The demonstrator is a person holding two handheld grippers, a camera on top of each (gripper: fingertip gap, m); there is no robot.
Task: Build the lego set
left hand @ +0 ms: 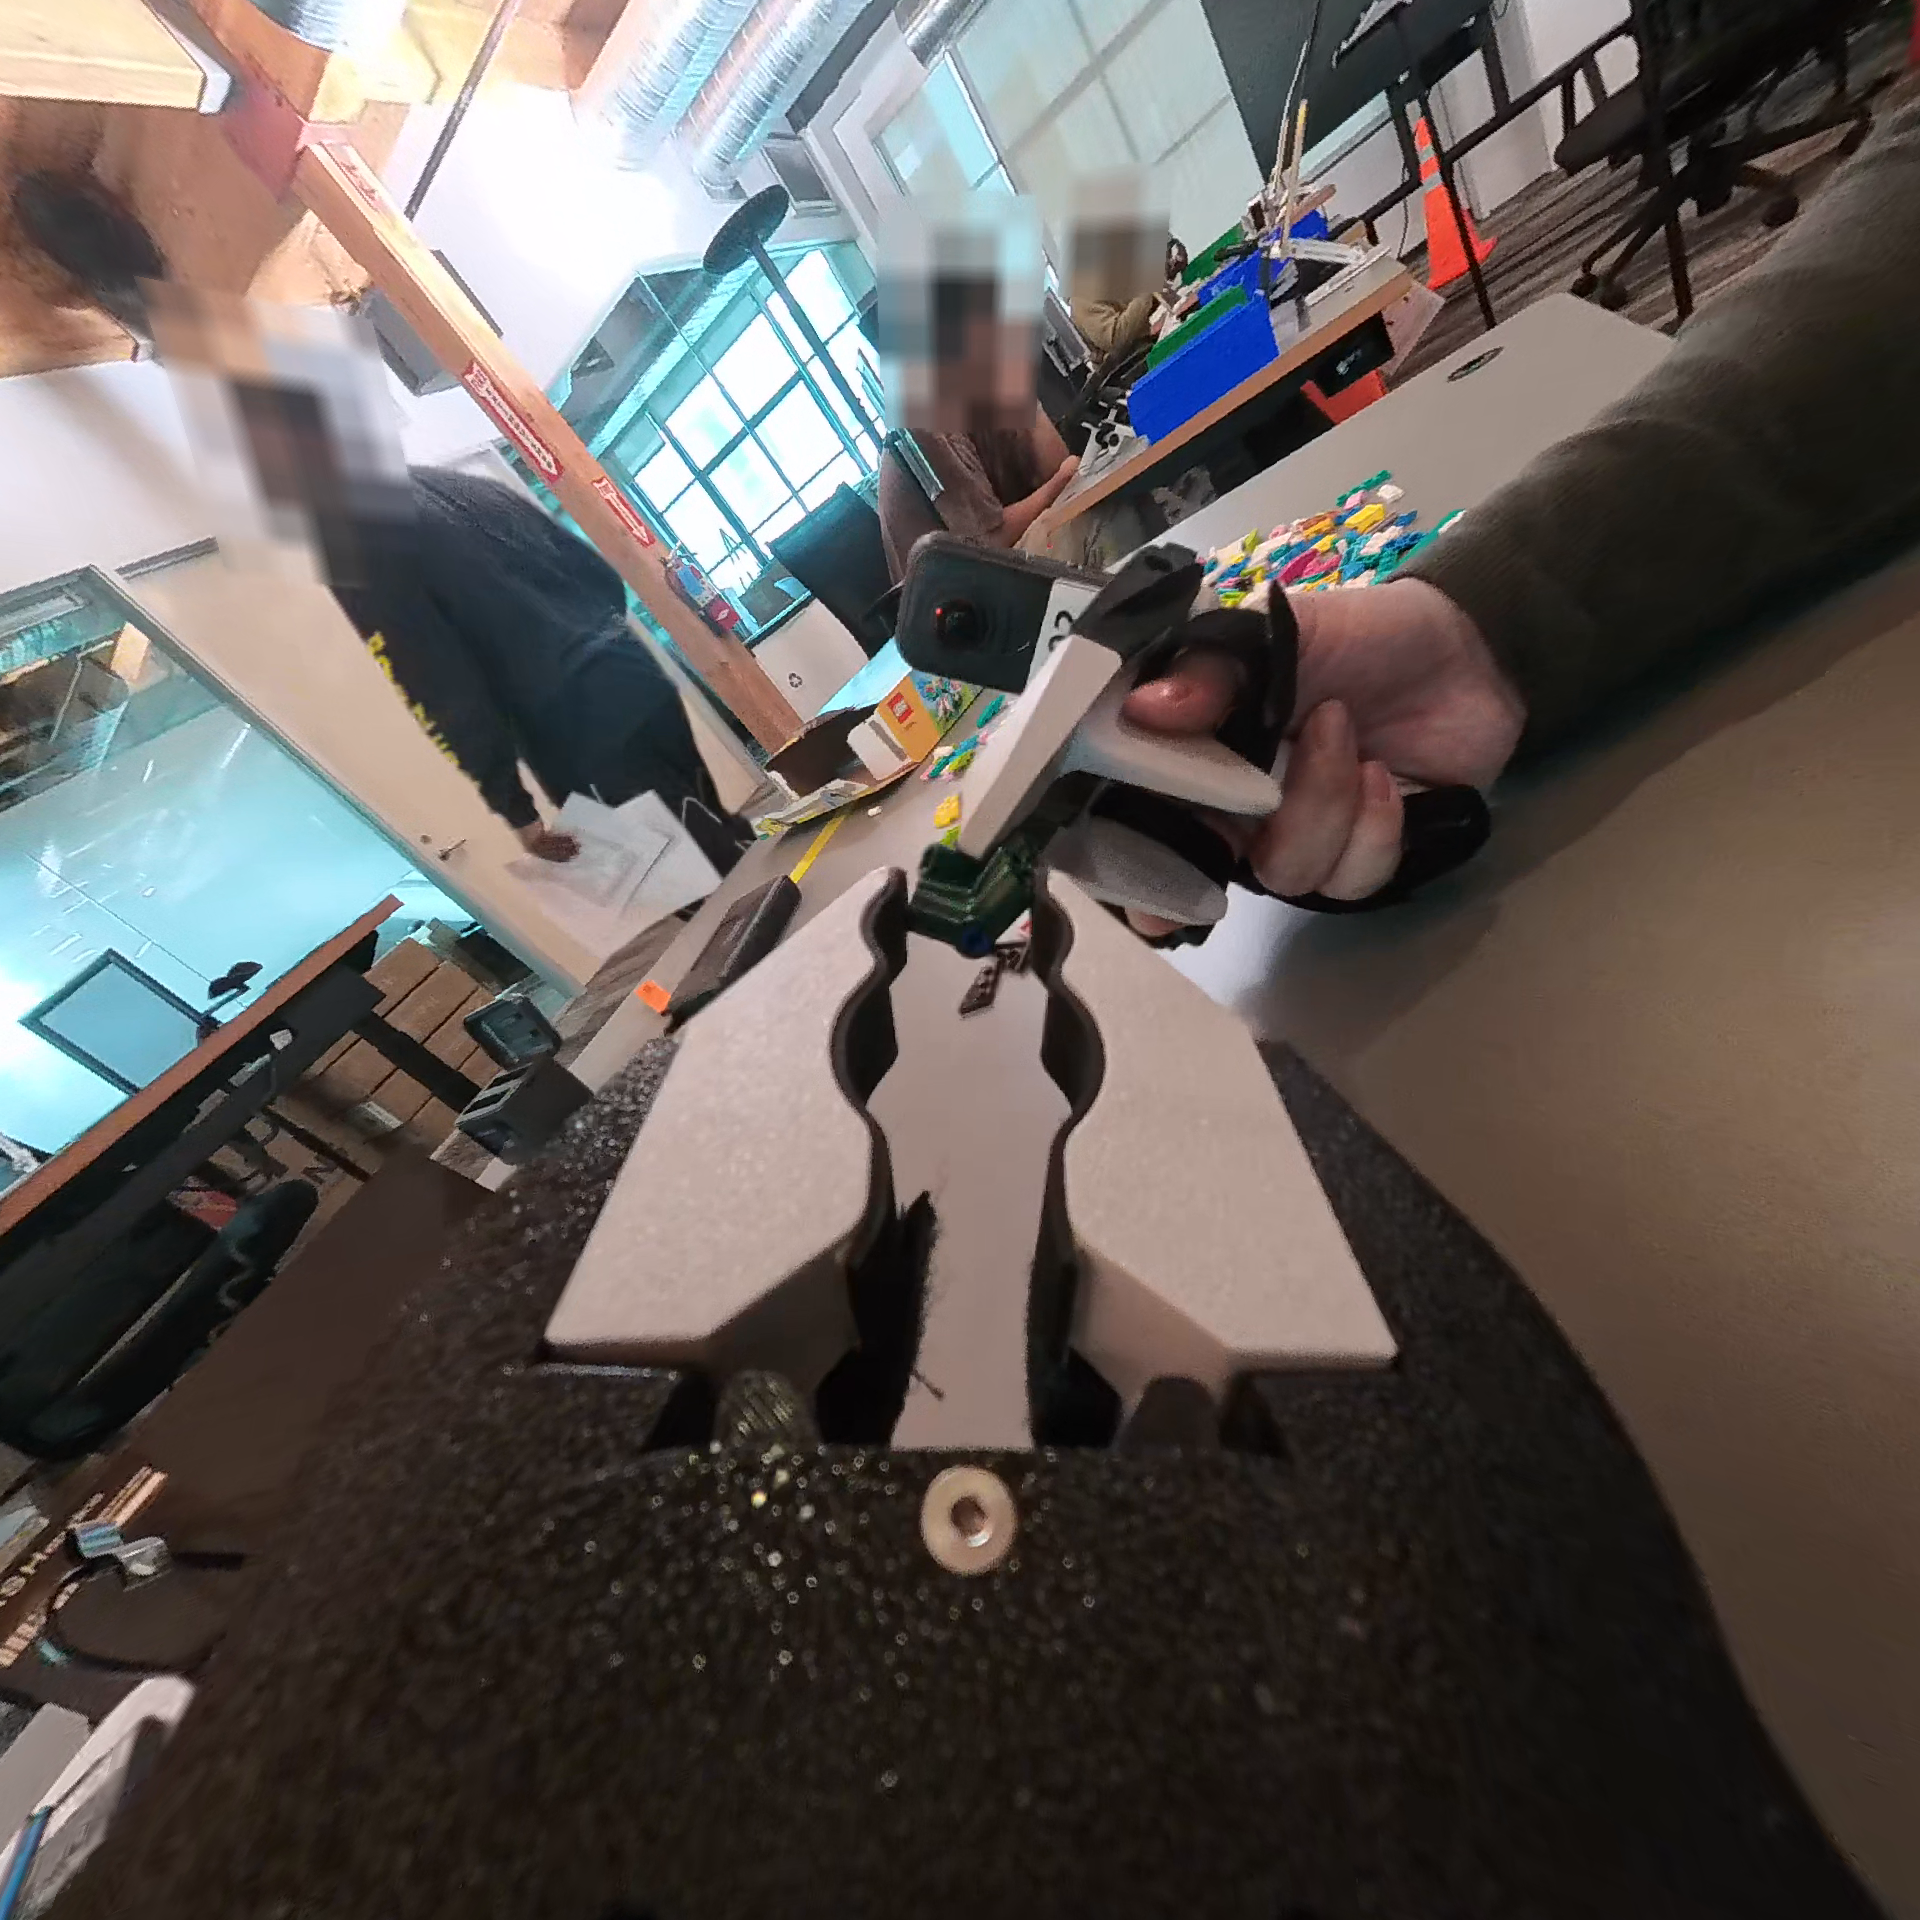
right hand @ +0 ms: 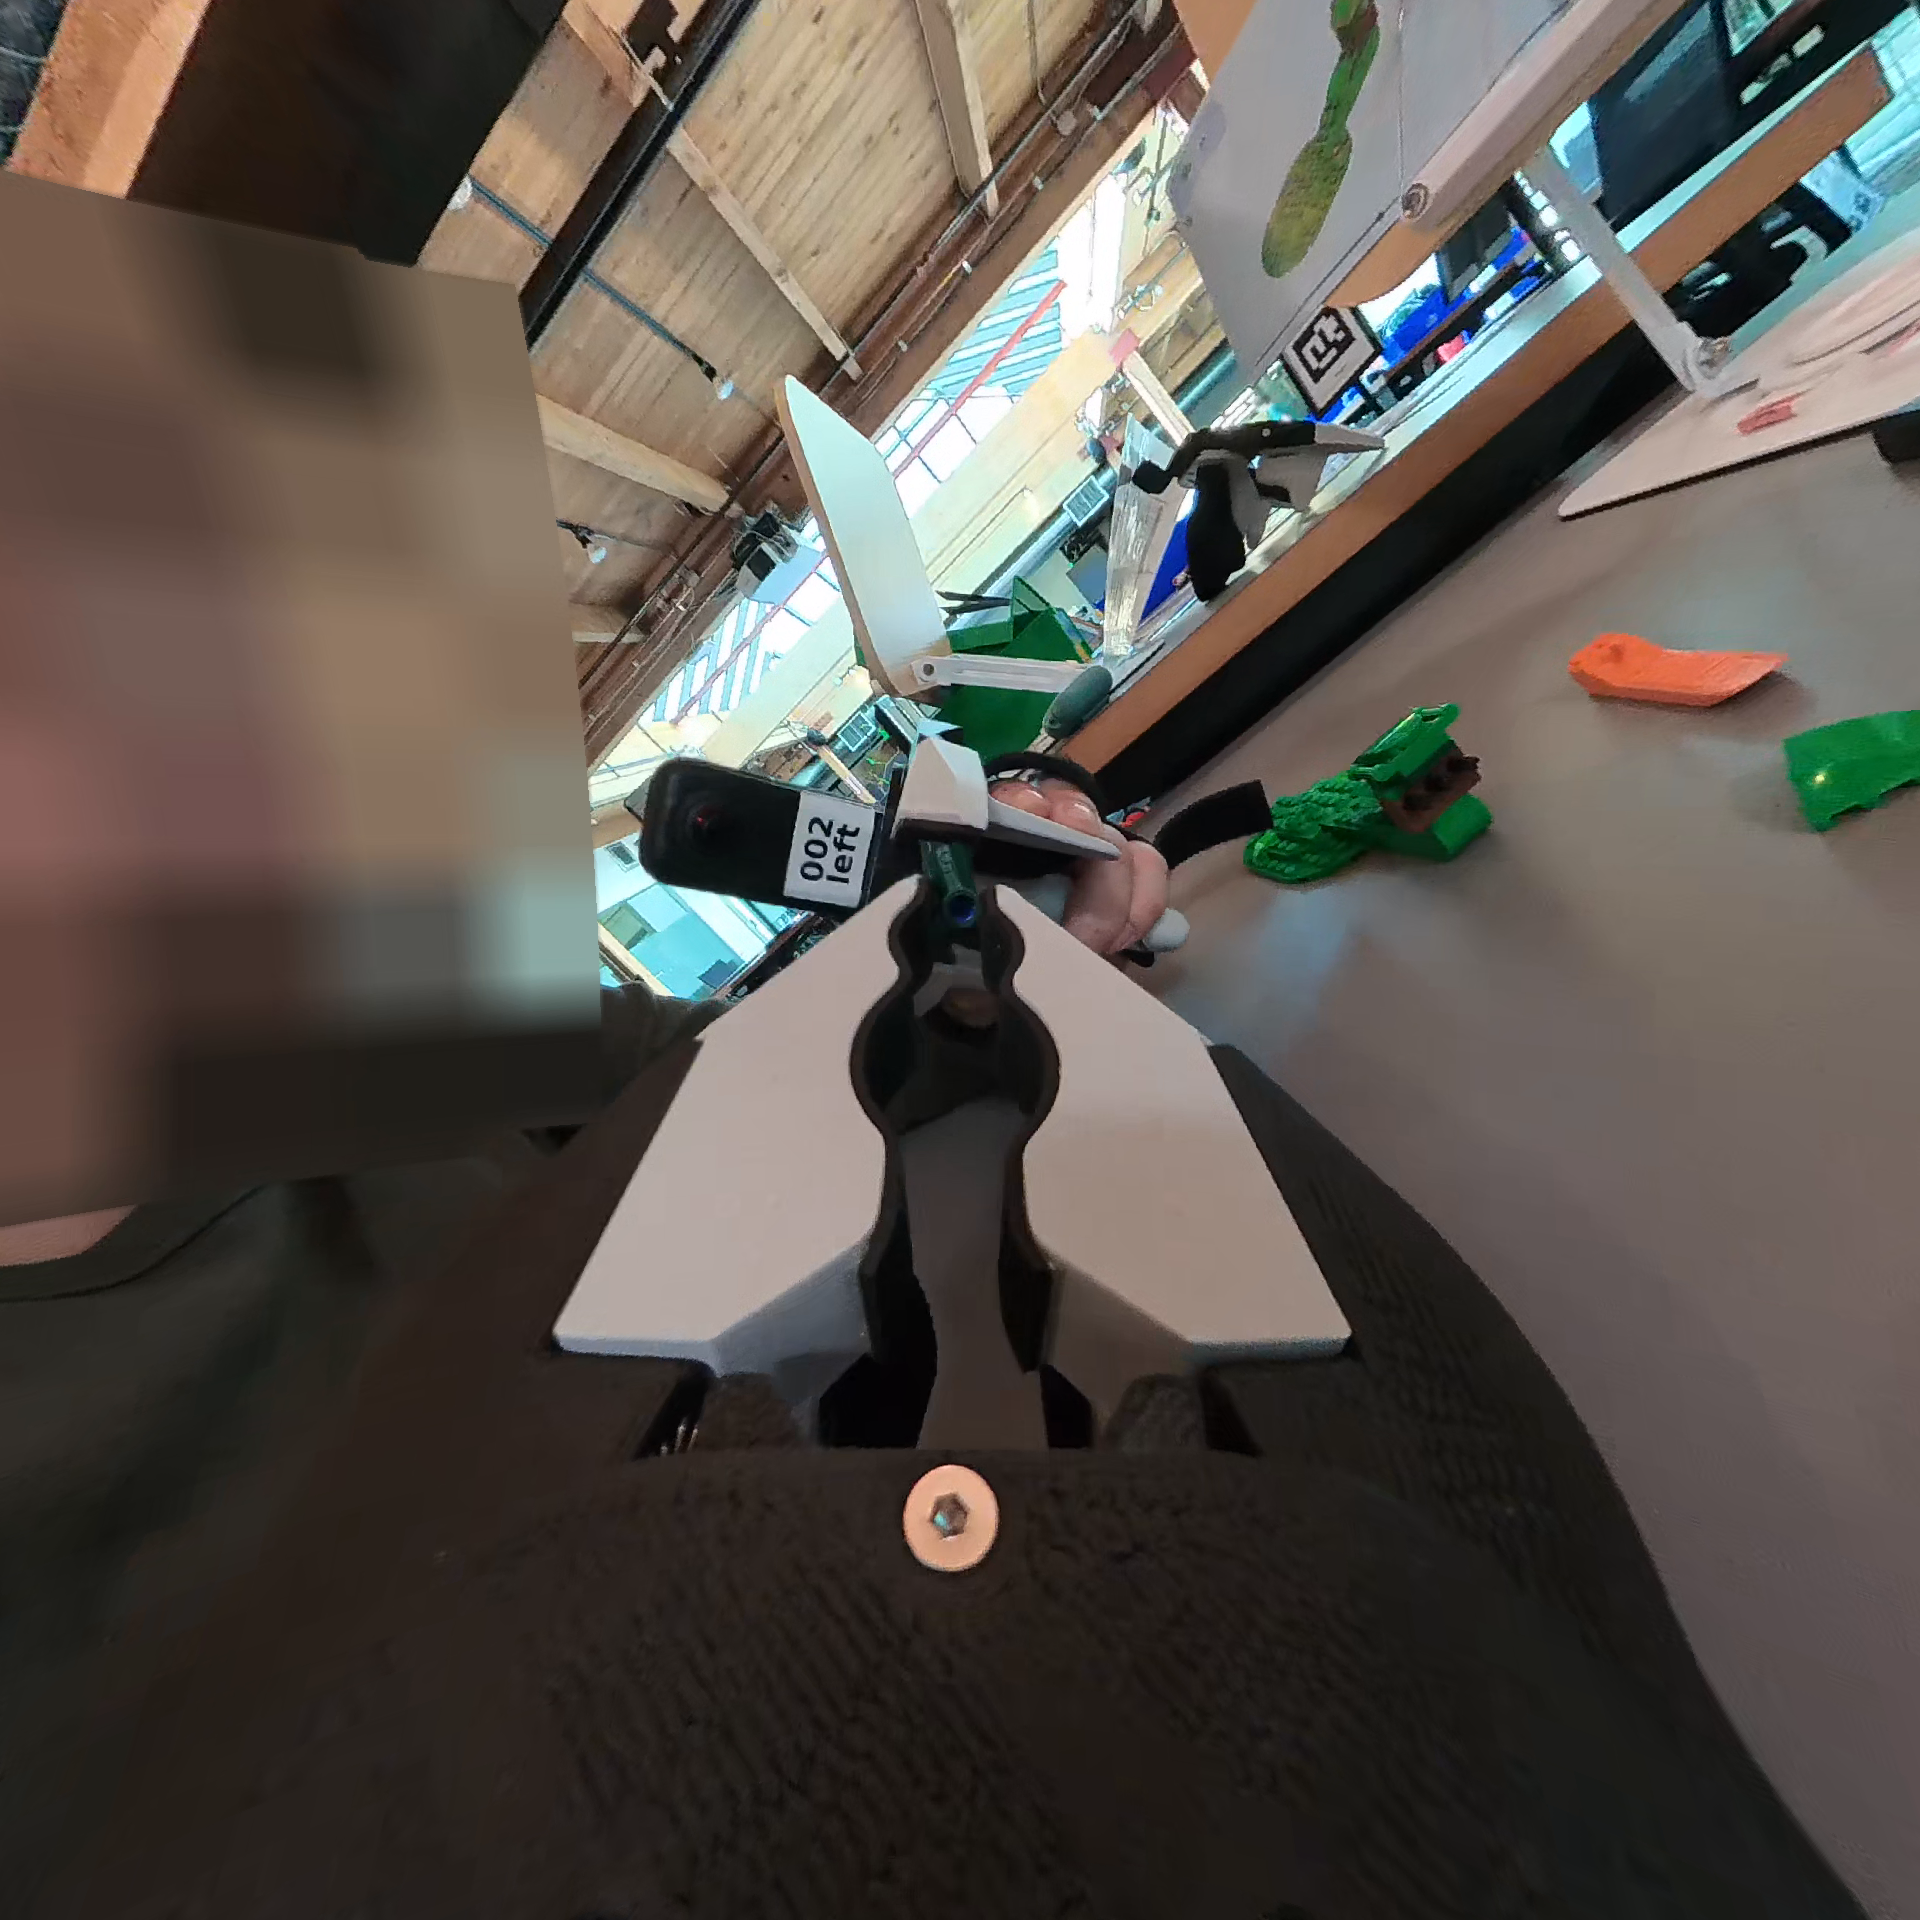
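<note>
- The two grippers met tip to tip above the grey table (left hand: 1558, 1143), both raised off its surface.
- Between them sat a small dark green lego assembly (left hand: 961, 896) with a little blue pin at its lower edge (in the right wrist view it showed only as a thin green piece (right hand: 948, 868) with the same blue end).
- The left gripper (left hand: 968, 914) had its fingers narrowed around the near end of this assembly, the wavy inner edges close to each other but not touching along their length.
- The right gripper (left hand: 997, 842), held in the person's right hand (left hand: 1351, 748), pinched the far end of the assembly from above with its pale fingers.
- In the right wrist view the right gripper (right hand: 951, 914) showed its tips almost together on the green piece, and the left gripper (right hand: 940, 831) reached it from the opposite side.
- A pile of colourful loose bricks (left hand: 1330, 551) lay on the table behind the right hand, well apart from the grippers.
- A bright green partly built model (right hand: 1371, 805) rested on the table, with a separate green piece (right hand: 1849, 764) and an orange piece (right hand: 1673, 670) near it.
- A yellow lego box (left hand: 914, 717) lay farther along the table.
- A standing person in a dark sweater (left hand: 499, 644) held white papers (left hand: 623, 852) beside the table.
</note>
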